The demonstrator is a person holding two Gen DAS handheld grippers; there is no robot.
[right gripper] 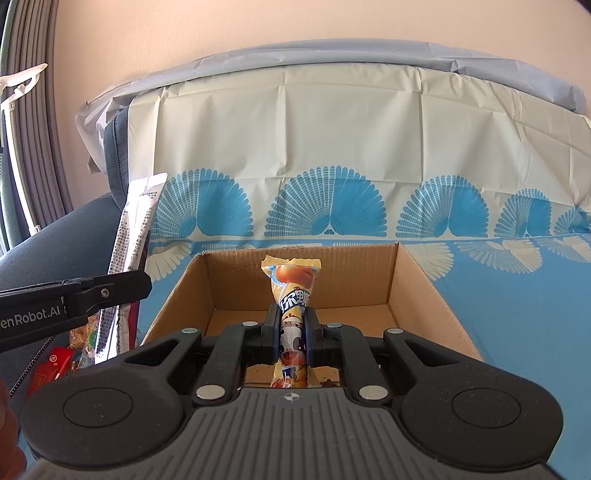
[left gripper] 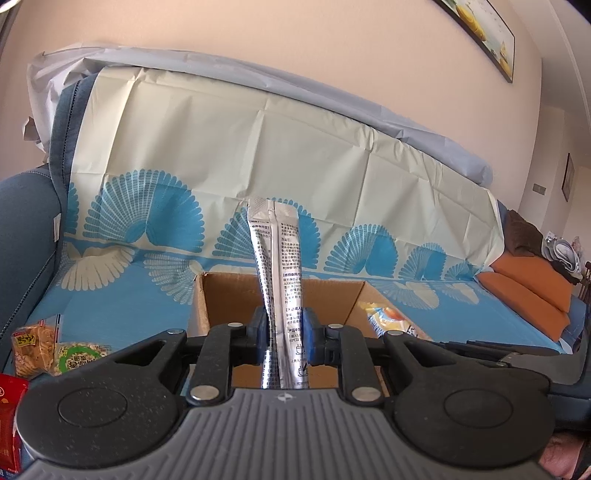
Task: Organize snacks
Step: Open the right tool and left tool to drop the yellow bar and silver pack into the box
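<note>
Both our grippers carry snacks over the cardboard box (right gripper: 413, 284).
Our left gripper (left gripper: 283, 334) pinches a silver sachet (left gripper: 275, 258) upright; our right gripper (right gripper: 291, 332) squeezes a yellow packet (right gripper: 293, 284) tight.

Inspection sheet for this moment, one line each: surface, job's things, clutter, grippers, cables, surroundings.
Surface: blue patterned cover over a sofa.
Job's things: open cardboard box, its visible floor bare; silver sachet; yellow snack packet; loose snack bags left of the box.
Clutter: orange cushions and clothes at the sofa's far end.
Grippers: left gripper shut on the sachet; right gripper shut on the packet, over the box.
Cables: nothing seen.
Surroundings: beige wall, framed picture, curtain.
</note>
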